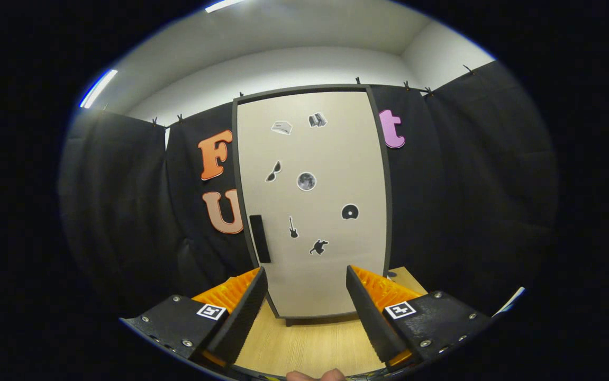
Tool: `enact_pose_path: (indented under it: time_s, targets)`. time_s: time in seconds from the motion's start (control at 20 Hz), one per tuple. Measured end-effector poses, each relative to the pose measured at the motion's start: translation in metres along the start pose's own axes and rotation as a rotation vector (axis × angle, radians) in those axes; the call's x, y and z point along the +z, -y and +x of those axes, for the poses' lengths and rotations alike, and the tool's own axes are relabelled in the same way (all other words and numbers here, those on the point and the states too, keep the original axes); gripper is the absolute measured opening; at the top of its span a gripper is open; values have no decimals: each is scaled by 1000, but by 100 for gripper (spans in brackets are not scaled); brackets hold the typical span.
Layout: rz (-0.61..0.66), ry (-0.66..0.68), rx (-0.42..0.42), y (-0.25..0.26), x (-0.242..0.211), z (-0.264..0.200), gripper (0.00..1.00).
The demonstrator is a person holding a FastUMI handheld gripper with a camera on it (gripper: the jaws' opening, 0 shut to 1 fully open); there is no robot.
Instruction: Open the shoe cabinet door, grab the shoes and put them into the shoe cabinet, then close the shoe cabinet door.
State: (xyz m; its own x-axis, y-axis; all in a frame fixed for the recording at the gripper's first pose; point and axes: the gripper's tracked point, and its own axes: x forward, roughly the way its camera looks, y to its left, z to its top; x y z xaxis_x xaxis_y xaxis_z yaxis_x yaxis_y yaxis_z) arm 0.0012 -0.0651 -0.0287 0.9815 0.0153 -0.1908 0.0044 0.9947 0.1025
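The shoe cabinet (312, 203) stands upright straight ahead on a wooden table, its pale door shut inside a dark frame. Small dark stickers dot the door. A black vertical handle (260, 238) sits on the door's left side, low down. My gripper (307, 280) is open, its two fingers spread wide with nothing between them, held a little short of the cabinet's lower part. The handle lies just above and beyond the left finger (245, 309).
The light wooden tabletop (309, 341) runs from under the fingers to the cabinet's foot. Black cloth hangs behind and on both sides of the cabinet. A person's fingertips (315, 375) show just under the gripper.
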Motion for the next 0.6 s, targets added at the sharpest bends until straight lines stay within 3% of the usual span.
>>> enact_pose_path:
  time_s: [0.25,0.6]
  targets:
    - [-37,65,-1,32,12,-49,94]
    - [-34,106,9,31,21,-73,94]
